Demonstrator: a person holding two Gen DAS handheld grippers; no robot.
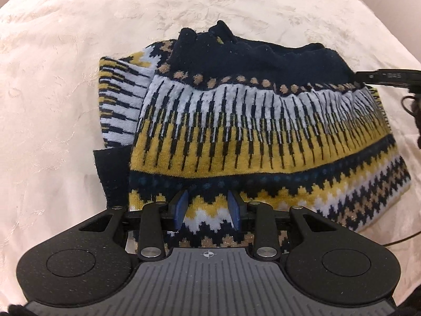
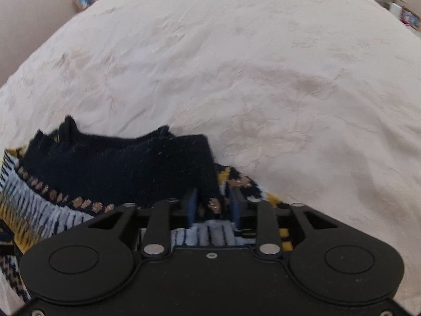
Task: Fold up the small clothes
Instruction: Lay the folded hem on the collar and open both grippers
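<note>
A knitted sweater [image 1: 250,121] in navy, yellow, white and tan lies folded on a cream bedspread [image 1: 65,79], navy hem band at the far side. My left gripper [image 1: 208,210] stands low over its near zigzag rows. Its blue pads [image 1: 181,212] are apart and the knit lies flat and unbunched between them. In the right wrist view the same sweater [image 2: 110,173] fills the lower left. My right gripper [image 2: 213,206] straddles its right-hand navy corner, and the blue pads [image 2: 193,205] stand apart with fabric loose between them.
Black parts of the other gripper and a cable [image 1: 389,76] reach in at the right edge of the left wrist view. The bedspread [image 2: 263,65] stretches far beyond the sweater. Boxes and small clutter [image 2: 84,1] sit past the bed's far corners.
</note>
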